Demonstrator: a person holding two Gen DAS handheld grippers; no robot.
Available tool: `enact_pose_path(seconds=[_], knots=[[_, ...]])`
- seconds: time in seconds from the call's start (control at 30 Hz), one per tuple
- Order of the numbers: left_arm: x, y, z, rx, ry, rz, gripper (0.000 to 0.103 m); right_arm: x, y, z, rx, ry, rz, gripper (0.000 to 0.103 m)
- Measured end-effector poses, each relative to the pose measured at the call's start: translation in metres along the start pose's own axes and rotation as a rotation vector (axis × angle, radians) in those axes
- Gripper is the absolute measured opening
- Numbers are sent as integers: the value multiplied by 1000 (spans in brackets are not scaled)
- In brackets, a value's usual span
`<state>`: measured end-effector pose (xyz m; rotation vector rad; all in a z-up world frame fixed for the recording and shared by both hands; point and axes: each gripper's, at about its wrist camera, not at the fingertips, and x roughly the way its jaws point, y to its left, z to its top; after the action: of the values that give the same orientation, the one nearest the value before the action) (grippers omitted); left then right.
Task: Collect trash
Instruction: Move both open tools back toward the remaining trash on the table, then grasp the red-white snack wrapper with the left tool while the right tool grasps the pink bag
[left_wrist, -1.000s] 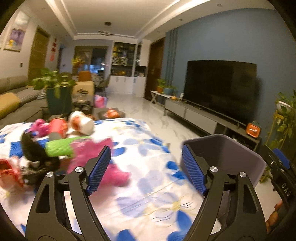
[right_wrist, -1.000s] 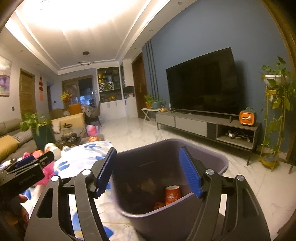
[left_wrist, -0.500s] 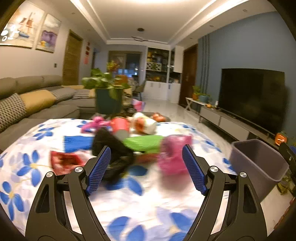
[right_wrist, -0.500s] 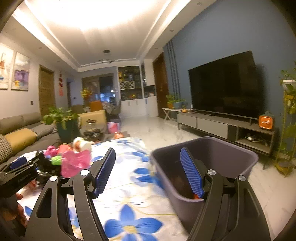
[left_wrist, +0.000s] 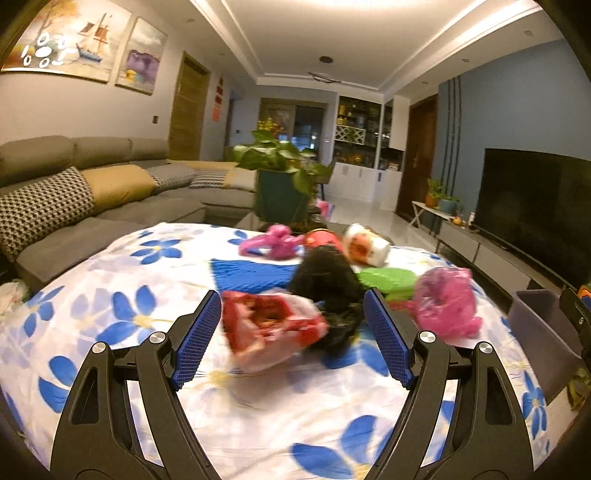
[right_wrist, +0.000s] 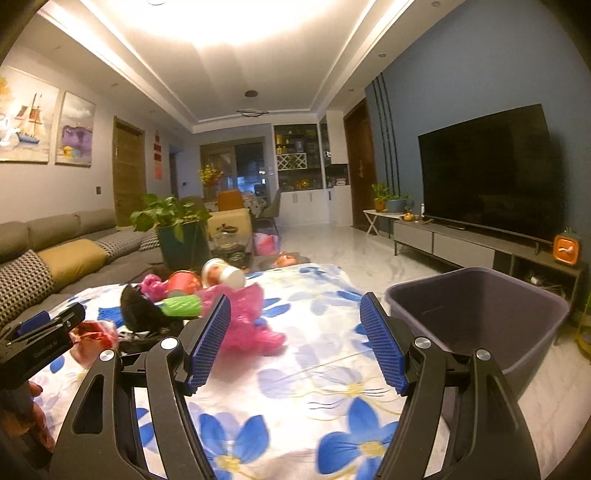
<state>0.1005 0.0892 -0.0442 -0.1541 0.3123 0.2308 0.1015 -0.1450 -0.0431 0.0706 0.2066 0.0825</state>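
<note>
Swinging off the bin, both your views have come round to the trash pile: a second ago the left camera looked past the grey bin (right_wrist: 476, 314) at the TV wall, and now the red-and-white wrapper (left_wrist: 271, 326) sits dead centre, low in the frame. Right behind it, touching, is the black clump (left_wrist: 327, 280), with the green roll (left_wrist: 388, 278) and the pink bag (left_wrist: 443, 299) to the right of centre, all on the flowered cloth (left_wrist: 122, 291). Further back lie a red cup (left_wrist: 323, 238) and a white-capped bottle (left_wrist: 365, 245).

Watch the overlap: wrapper and black clump press together, so a bite aimed too deep would likely drag both, or snag the cloth and shift the whole heap. The blur says you're coming in fast, too.

Your left gripper (left_wrist: 291, 341) is spread wide, the wrapper framed between the blue pads but not pinched; whether a pad grazes it I can't tell. Your right gripper (right_wrist: 295, 339) is wide as well and empty, with the pink bag at left of centre beyond its left pad and the bin at right, off the table edge.
</note>
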Motion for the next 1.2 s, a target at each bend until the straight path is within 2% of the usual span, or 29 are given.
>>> enact_pose_path(seconds=[0.3,0.57,0.73,0.97,1.07,1.13,1.2], knots=[[6,40,-4,-34,36,43,78,12,24,-5,-15,20,43,71],[24,53,-9,-59,99,-7,77,28,44,-3,-32,26,71,71],[36,52,-12,-40,139,-27,61,45,52,-4,-36,37,76,71],[46,55,-13,-56,163,-55,50,65,58,-10,-55,66,65,69],[48,52,-13,-45,169,-65,39,70,56,-12,-52,78,61,67],[50,50,-13,-39,177,-78,26,71,55,-13,-49,84,60,67],[51,50,-13,-41,177,-87,18,73,55,-13,-49,89,59,64]])
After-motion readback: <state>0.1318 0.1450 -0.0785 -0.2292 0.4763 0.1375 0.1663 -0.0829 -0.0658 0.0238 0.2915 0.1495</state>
